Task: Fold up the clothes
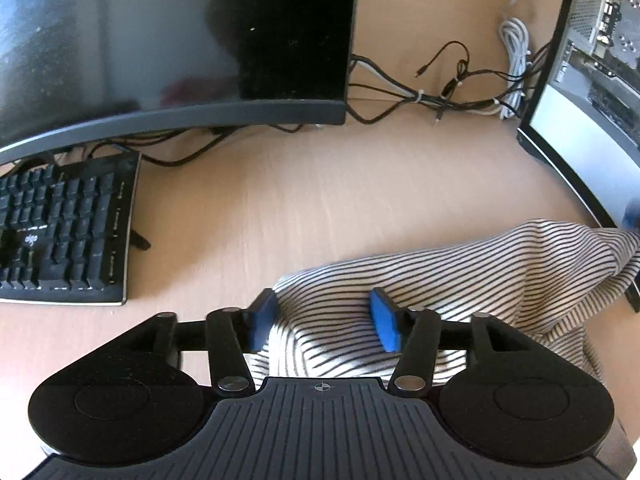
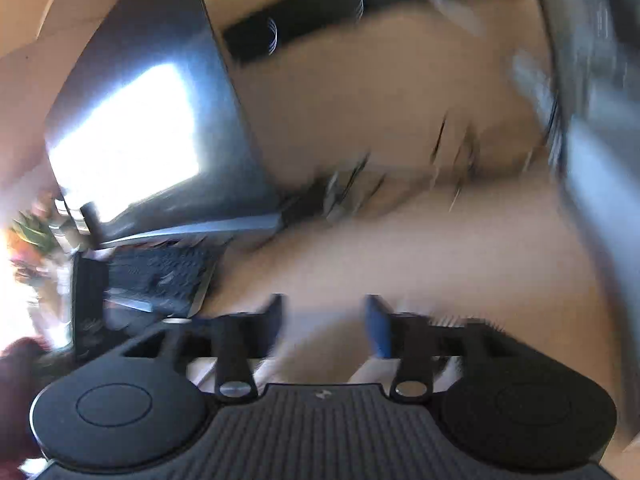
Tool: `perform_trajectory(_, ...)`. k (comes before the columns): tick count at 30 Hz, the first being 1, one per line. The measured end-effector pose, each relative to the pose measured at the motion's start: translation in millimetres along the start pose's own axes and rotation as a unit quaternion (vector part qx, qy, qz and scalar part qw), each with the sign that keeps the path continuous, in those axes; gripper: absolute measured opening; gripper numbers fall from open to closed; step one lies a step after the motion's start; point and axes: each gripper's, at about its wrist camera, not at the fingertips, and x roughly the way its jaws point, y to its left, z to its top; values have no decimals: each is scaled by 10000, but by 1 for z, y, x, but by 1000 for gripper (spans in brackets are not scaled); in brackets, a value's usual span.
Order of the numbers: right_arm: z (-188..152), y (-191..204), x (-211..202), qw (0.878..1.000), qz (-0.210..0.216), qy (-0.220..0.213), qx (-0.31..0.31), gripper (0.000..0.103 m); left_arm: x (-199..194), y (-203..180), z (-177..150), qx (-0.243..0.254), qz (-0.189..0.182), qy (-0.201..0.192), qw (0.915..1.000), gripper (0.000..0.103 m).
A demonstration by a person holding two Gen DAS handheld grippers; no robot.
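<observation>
With the left tongs (image 1: 324,320) spread wide and gripping nothing, striped garment (image 1: 460,280) bunched between and beyond them on the desk (image 1: 280,208), close squarely on one fold; the blurred right tongs (image 2: 326,326) gape empty.

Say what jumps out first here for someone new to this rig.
The striped garment bunched on the wooden desk, lying between the open pads of the left gripper in the left wrist view. Behind it, a dark monitor over a black keyboard. The right wrist view is heavily motion-blurred; the right gripper is open and empty.
</observation>
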Motion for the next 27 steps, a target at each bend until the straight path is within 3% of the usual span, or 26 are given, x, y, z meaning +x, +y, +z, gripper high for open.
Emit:
perform_trajectory(3, -19, -19, 24, 9959, -622, 649, 107, 59, -4, 7, -4, -141, -1, 57, 9999, 75)
perform_trajectory(7, -61, -42, 28, 9886, -909, 1109, 457, 58, -10, 15, -11, -288, -136, 196, 9993, 77)
perform_trajectory(17, -63, -40, 42, 9899, -1213, 741, 6, 59, 10, 8, -6, -385, -327, 235, 9984, 72)
perform_trajectory(22, -45, -56, 65, 9881, -1379, 668, -110, 59, 25, -8, 12, -200, -193, 57, 9996, 72)
perform_trajectory(27, -44, -63, 61, 9888, -1279, 771, 23, 60, 22, -8, 13, -77, -122, 9, 9999, 77)
